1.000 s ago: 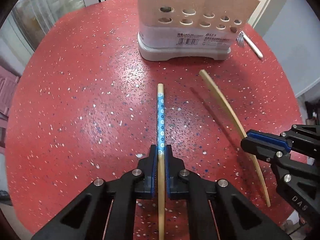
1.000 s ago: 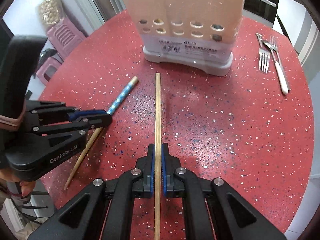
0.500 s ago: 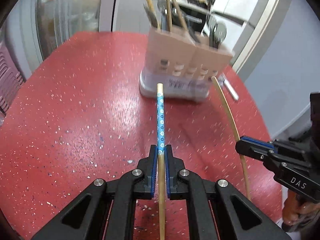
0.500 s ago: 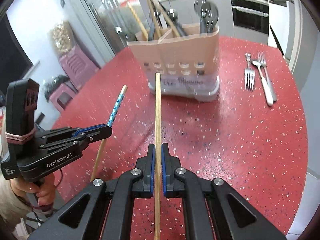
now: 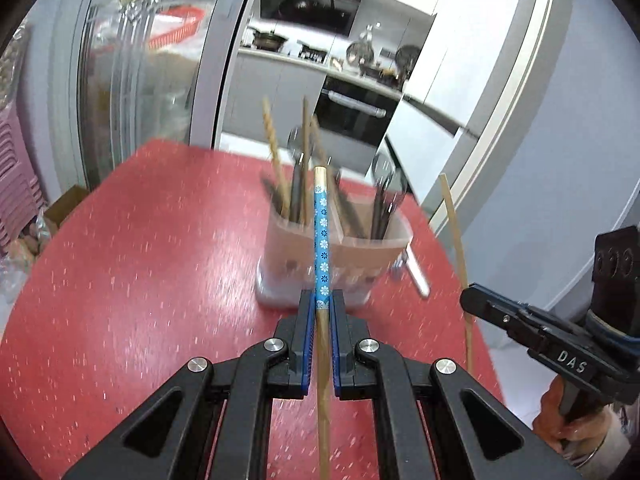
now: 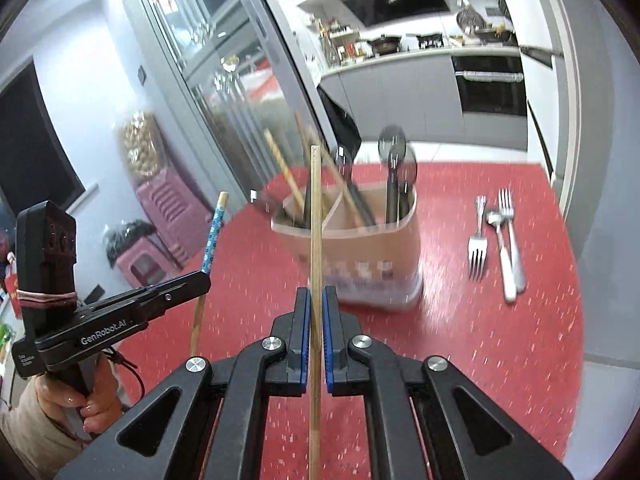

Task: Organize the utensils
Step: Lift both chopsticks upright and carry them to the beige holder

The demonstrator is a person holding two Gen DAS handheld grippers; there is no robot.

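Note:
My left gripper is shut on a chopstick with a blue flowered end, held up above the red table and pointing at the utensil holder. My right gripper is shut on a plain wooden chopstick, also raised and pointing at the holder. The tan holder on a grey base has compartments with chopsticks and dark spoons standing in it. Each gripper shows in the other's view: the right gripper at right, the left gripper at left.
Two forks and a spoon lie on the red speckled table right of the holder. A glass cabinet and a kitchen counter stand behind the round table. Pink stools sit at the left.
Both grippers have lifted their chopsticks off the table and tilted up, so the views now look level at the holder's top instead of down at the tabletop.

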